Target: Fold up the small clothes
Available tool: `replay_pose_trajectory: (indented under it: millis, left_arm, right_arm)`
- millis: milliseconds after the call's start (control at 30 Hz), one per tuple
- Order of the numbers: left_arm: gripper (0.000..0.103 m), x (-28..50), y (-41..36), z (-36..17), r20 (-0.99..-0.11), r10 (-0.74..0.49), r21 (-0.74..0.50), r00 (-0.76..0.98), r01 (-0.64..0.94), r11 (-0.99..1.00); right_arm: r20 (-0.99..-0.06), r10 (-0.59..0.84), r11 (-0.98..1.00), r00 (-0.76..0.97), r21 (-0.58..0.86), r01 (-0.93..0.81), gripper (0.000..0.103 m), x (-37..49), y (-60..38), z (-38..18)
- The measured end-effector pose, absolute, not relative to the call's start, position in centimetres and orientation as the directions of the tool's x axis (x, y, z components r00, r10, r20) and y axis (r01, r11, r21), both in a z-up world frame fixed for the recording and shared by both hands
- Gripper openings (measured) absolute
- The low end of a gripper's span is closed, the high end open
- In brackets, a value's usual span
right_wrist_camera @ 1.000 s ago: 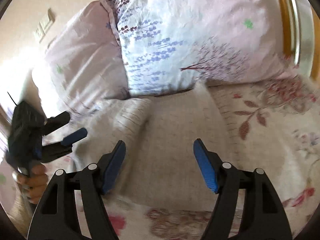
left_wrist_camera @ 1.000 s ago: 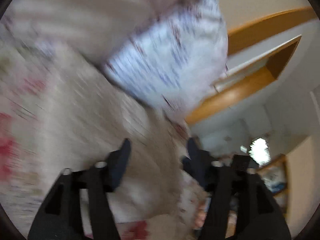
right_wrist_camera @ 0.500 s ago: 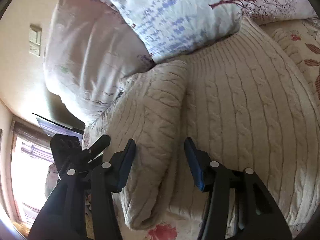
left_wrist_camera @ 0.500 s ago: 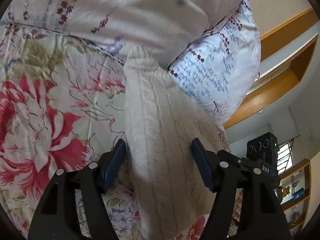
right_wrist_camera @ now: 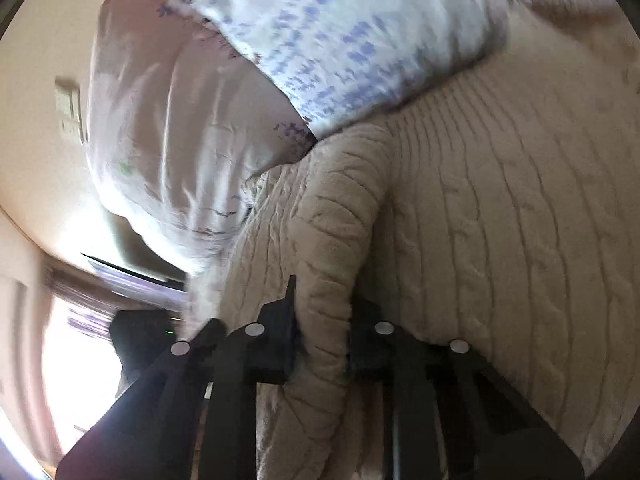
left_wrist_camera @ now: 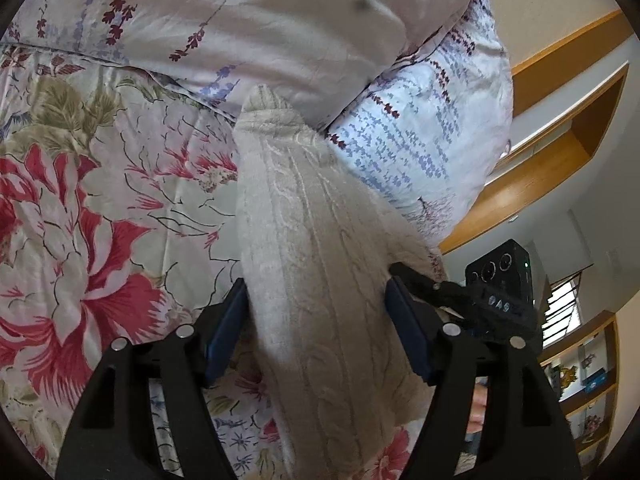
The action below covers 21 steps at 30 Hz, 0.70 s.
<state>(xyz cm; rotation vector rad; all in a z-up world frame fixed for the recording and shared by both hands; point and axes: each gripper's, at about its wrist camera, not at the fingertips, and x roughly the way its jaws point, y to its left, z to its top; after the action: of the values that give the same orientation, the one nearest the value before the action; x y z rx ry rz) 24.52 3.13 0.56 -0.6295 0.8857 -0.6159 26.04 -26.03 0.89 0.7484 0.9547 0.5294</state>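
Here, a cream cable-knit sweater [left_wrist_camera: 320,264] lies on a floral bedspread [left_wrist_camera: 100,208], collar toward twelve o'clock. The left gripper [left_wrist_camera: 316,312] straddles it wide; the right gripper [right_wrist_camera: 320,320] pinches its folded sleeve [right_wrist_camera: 332,240], likely for folding.

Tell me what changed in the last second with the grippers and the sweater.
Both grippers moved in onto the cream cable-knit sweater. The right gripper narrowed from wide open to pinching the folded sleeve. The left gripper stayed open, straddling the sweater's edge. Pillows and floral bedspread unchanged.
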Motion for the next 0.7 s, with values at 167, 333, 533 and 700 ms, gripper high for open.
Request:
replay_pose_trajectory:
  millis: [167,333,533,700]
  left_arm:
    - [0.083,24.3,3.8,0.8,-0.440,-0.752,-0.762,0.491,0.240,0.602]
    - [0.084,24.1,4.1,0.8,-0.413,-0.768,-0.784,0.489,0.238,0.573]
    - [0.084,23.8,3.0,0.9,-0.425,-0.778,-0.768,0.462,0.272,0.580]
    - [0.084,23.6,2.1,0.9,-0.435,-0.785,-0.756,0.441,0.295,0.585]
  right_arm:
    - [-0.594,0.567,0.792,0.570,0.585,-0.178,0.017,24.6,-24.9,5.2]
    - [-0.654,0.436,0.889,0.619,0.420,-0.183,0.016,23.6,-25.6,7.9]
    - [-0.696,0.177,0.982,0.696,0.173,-0.076,0.016,22.3,-29.1,8.5]
    - [-0.760,0.103,0.988,0.641,0.153,0.022,0.016,22.5,-32.8,5.6]
